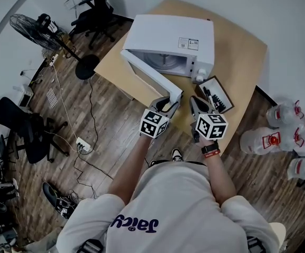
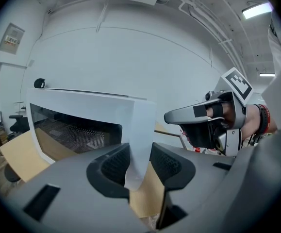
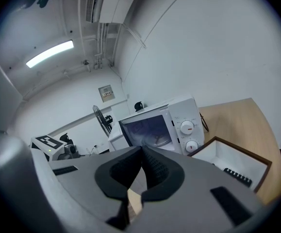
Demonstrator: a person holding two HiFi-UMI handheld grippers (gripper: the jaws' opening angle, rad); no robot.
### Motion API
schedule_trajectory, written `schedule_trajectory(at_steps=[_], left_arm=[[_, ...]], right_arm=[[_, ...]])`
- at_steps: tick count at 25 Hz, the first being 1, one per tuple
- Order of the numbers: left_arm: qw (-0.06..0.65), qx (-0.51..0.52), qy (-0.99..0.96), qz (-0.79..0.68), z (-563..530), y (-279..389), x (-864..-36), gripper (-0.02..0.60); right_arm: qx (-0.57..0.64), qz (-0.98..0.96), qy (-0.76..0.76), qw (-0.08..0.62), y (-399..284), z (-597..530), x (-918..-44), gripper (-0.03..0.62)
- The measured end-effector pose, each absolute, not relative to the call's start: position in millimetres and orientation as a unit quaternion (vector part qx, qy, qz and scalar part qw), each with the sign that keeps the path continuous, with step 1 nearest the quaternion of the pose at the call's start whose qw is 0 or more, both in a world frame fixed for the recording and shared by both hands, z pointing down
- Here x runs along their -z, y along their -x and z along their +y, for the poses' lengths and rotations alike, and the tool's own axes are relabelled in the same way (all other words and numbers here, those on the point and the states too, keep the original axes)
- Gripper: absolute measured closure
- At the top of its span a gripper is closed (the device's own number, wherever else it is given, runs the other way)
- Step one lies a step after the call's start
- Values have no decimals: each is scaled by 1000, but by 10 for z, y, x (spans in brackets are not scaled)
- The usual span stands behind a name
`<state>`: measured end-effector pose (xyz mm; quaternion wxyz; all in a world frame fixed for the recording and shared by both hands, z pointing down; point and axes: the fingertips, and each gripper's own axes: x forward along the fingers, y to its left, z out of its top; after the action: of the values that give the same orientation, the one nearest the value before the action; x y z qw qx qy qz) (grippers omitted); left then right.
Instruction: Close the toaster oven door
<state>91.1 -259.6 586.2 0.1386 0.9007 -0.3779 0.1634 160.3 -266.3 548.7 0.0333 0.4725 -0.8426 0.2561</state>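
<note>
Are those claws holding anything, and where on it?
The left gripper pinches the open toaster oven door by its free edge; the right gripper is closed and empty.

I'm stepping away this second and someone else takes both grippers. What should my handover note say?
Left gripper: fingers closed on the free edge of the toaster oven door.
Right gripper: fingers together, holding nothing, beside the left one.
Toaster oven: on the wooden table, with its door swung wide open toward the person.
Done: the door edge is gripped.
Left: swing the door shut against the oven front, then let go.
</note>
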Motion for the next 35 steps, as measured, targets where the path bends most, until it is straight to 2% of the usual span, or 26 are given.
schedule_trajectory(at_steps=[35], left_arm=[[138,-151,-897,-391,-3016,-1236,-5865,443]], right_arm=[[-241,-843,-480,33,-1871,-2978,-5491,582]])
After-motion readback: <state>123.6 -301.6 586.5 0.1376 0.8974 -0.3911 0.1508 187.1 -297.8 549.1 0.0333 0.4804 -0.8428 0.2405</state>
